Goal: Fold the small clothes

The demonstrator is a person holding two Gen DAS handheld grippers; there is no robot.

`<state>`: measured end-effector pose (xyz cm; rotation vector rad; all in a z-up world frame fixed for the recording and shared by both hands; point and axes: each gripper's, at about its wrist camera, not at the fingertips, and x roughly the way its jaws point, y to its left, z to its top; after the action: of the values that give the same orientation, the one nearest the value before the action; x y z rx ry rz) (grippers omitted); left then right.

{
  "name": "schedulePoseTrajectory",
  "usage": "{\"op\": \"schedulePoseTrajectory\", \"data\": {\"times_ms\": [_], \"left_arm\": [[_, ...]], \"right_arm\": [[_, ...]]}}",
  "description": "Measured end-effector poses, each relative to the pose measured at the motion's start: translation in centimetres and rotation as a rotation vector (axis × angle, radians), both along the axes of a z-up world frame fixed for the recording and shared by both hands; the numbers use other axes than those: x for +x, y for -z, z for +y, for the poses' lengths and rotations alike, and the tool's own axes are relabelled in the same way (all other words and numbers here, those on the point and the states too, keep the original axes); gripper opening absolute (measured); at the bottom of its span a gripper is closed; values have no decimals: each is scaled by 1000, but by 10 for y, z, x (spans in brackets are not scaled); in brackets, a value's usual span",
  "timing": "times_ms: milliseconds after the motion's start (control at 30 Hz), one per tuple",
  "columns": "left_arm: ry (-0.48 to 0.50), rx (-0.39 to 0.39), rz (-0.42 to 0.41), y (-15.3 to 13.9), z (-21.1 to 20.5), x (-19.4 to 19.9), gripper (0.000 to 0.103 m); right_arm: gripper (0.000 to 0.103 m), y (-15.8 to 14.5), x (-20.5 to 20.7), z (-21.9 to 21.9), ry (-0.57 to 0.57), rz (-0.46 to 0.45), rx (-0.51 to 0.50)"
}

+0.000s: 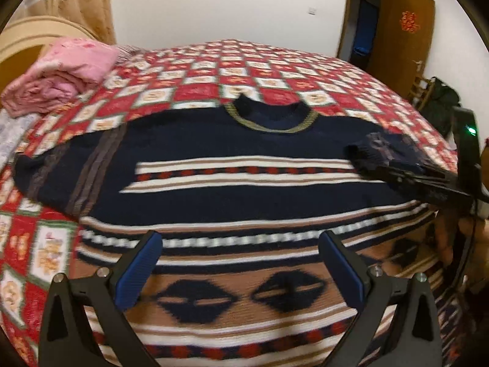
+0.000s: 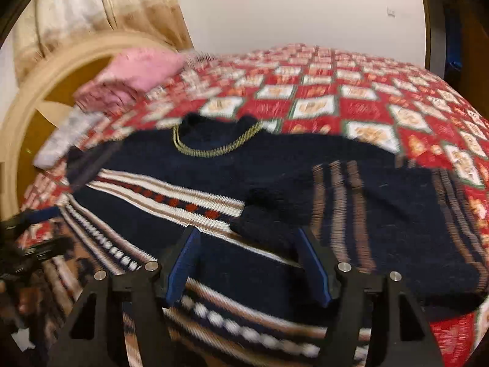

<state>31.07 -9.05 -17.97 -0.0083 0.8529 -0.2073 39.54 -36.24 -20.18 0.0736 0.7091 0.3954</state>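
A striped knitted sweater is spread front-up on the red checked bedspread, collar toward the far side. Its right sleeve has been laid across the chest, with the cuff resting just ahead of the right gripper. That gripper's jaws stand apart with nothing pressed between the blue pads, though blur makes it hard to tell whether the cuff is brushed. The left gripper is held wide open above the brown hem, gripping nothing, and the left sleeve is not yet folded. The step in hand is judged to be settling the folded sleeve. It would be done well if the cuff were left flat and square to the stripes. The left sleeve should then be taken near its cuff and drawn across without the body being dragged.
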Motion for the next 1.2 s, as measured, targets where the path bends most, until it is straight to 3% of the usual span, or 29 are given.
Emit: {"op": "schedulePoseTrajectory", "data": {"times_ms": [133, 200, 300, 367, 533, 733, 767, 833, 867, 933, 967, 1200], "left_arm": [[80, -52, 11, -2, -35, 9, 98], [117, -64, 21, -3, -59, 16, 95], [162, -99, 37, -5, -89, 31, 84], [174, -119, 45, -6, -105, 43, 83], [169, -91, 65, 0, -147, 75, 78], [124, -100, 121, 21, -165, 104, 75], [127, -110, 132, 24, -167, 106, 72], [141, -131, 169, 33, -173, 109, 55], [139, -124, 165, 35, -176, 107, 54], [154, -103, 147, 33, -182, 105, 28], [165, -116, 158, 32, -182, 104, 23], [170, -160, 135, 8, -168, 103, 17]], "right_arm": [[67, -21, -22, -61, 115, -113, 56], [70, -23, -28, -101, 229, -152, 84], [70, -15, -31, -144, 355, -159, 169], [71, -8, -31, -162, 419, -154, 236], [71, -1, -29, -175, 455, -137, 283], [71, -7, -35, -181, 463, -149, 278], [71, -6, -34, -183, 472, -145, 283], [71, -1, -32, -187, 493, -127, 299], [71, 2, -31, -189, 506, -116, 307], [71, 5, -30, -192, 522, -104, 317], [71, 6, -30, -193, 525, -103, 317], [71, -1, -33, -183, 504, -146, 273]]}}
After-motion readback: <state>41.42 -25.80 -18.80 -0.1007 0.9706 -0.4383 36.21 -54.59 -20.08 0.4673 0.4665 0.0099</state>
